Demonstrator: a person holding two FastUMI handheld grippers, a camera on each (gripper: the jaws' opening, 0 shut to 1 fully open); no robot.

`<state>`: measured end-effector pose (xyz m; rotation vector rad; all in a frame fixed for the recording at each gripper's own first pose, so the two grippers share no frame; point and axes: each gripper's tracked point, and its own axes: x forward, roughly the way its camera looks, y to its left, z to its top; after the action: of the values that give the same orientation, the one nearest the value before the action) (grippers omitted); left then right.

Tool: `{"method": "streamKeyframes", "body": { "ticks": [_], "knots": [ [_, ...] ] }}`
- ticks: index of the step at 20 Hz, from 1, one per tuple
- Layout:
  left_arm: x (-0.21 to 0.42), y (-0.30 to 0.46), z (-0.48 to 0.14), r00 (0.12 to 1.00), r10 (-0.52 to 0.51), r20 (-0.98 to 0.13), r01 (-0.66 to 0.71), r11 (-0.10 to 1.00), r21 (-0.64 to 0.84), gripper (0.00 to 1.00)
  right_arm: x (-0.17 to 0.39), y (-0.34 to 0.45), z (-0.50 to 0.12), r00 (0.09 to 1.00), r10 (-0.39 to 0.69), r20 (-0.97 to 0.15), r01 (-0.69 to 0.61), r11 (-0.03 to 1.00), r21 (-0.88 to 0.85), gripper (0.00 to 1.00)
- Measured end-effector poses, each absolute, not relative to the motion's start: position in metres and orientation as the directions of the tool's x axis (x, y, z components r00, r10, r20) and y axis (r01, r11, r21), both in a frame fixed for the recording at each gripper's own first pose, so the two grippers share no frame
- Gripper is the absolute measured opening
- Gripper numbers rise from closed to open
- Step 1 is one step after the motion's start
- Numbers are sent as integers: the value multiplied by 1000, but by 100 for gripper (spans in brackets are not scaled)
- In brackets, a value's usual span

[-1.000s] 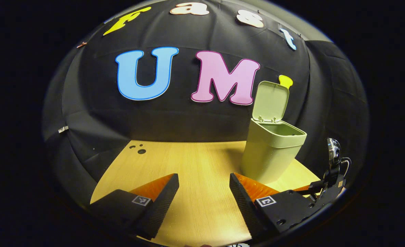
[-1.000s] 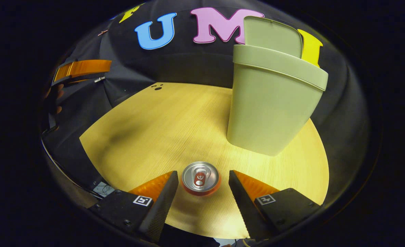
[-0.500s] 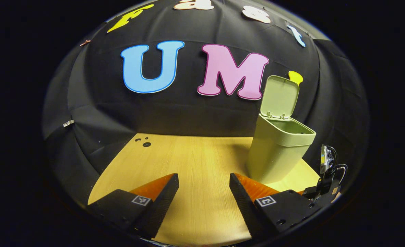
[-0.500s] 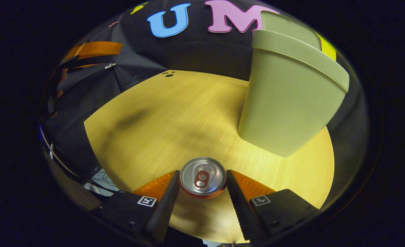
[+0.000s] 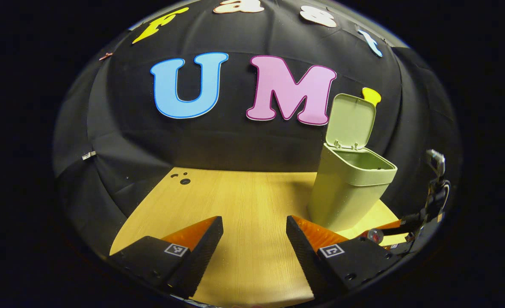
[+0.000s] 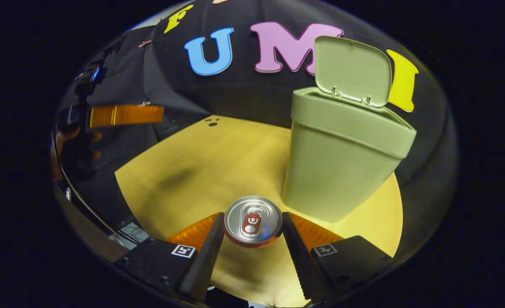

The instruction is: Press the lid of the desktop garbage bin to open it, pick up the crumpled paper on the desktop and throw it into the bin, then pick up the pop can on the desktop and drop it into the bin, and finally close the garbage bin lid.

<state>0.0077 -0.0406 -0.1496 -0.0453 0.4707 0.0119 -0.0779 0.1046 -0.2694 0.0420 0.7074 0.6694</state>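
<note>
With both fingers pressed against the sides of the pop can, the right hand-held gripper pinches it upright at bottom centre of the right gripper view, silver top and tab facing the lens. Whether the can's base is off the counter cannot be told from this angle. Just right of and above the can stands the green garbage bin, its lid tipped up and back, mouth open.

Left hand-held gripper: fingers spread, nothing between them, low over bare counter at the bottom of the left gripper view. Bin at right of that frame, the right hand-held gripper and can small at the lower right edge. No crumpled paper on the counter; likely already in the bin.

Step in hand, by my reading: carry the can to the bin. To do it well:
- keep the pinch firm and the can upright;
- lift clear above the rim before moving across;
- stay forward of the raised lid;
- release centred over the mouth.
</note>
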Motion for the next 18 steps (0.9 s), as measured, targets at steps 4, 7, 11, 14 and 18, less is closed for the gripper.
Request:
{"method": "streamKeyframes", "body": {
  "ticks": [4, 7, 11, 14, 18],
  "knots": [
    [12, -46, -151, 891, -3, -453, -18, 999, -43, 96, -45, 98, -213, 638, 600, -482, -541, 795, 274, 84],
    [19, -50, -151, 890, -1, -455, -22, 999, -46, 96, -19, 93, -166, 694, 609, -383, -543, 793, 277, 84],
    [25, -56, -149, 892, 7, -452, -32, 998, -46, 96, 18, 78, -112, 753, 607, -254, -546, 792, 274, 83],
    [28, -60, -148, 897, 25, -442, -46, 998, -38, 96, 50, 61, -79, 794, 589, -153, -536, 796, 282, 83],
    [26, -63, -150, 901, 56, -430, -79, 996, -37, 96, 91, 27, -55, 852, 521, -50, -491, 829, 269, 83]
  ]
}}
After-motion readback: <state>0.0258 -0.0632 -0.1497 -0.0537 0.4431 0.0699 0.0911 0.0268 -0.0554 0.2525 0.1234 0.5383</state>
